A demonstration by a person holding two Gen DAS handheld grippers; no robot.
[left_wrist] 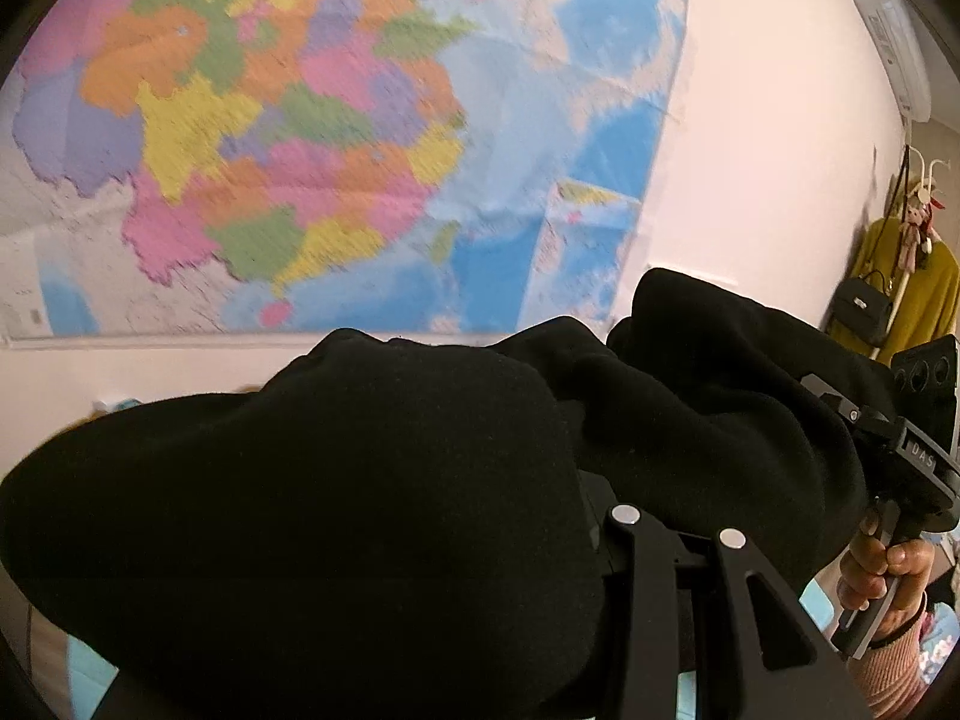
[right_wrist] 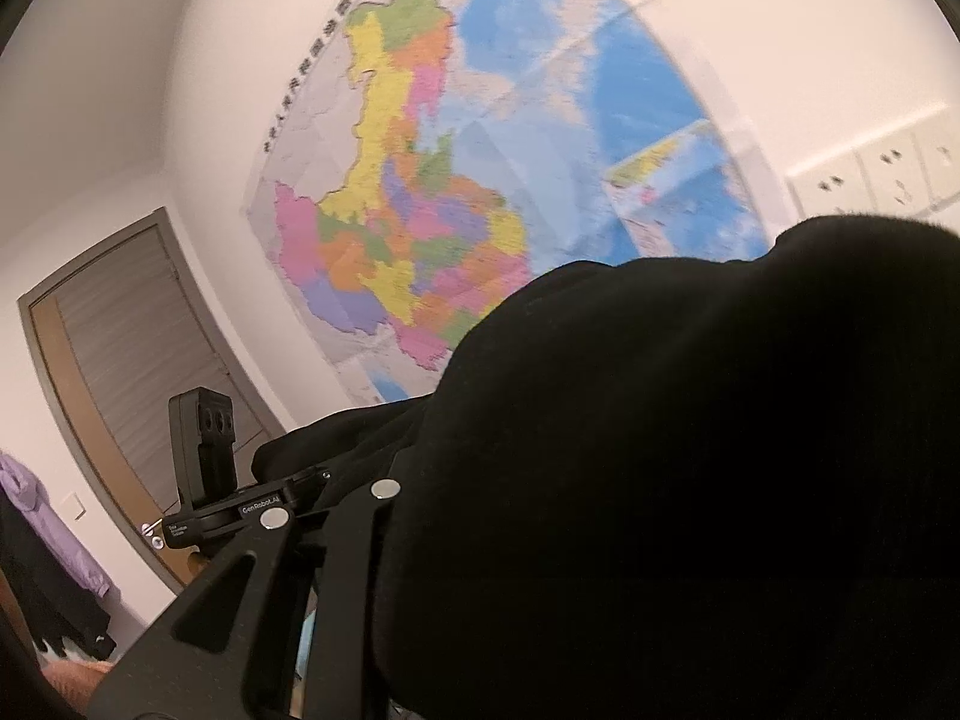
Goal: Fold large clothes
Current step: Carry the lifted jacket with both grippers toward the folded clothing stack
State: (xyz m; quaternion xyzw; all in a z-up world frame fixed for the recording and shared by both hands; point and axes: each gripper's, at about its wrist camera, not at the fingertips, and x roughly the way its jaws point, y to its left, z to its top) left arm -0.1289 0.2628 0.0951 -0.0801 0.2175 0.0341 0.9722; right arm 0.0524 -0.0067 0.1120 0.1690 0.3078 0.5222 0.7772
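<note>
A black garment (left_wrist: 360, 480) is being held up in front of a wall map (left_wrist: 312, 138); it is being draped over the left gripper (left_wrist: 675, 531), whose jaws are being kept narrow on the cloth; the right gripper (right_wrist: 330, 498) is likewise being buried in the same fabric (right_wrist: 690, 450), its jaws drawn close on a fold; a door (right_wrist: 132, 348) and wall sockets (right_wrist: 888, 174) are being shown in the right wrist view.
</note>
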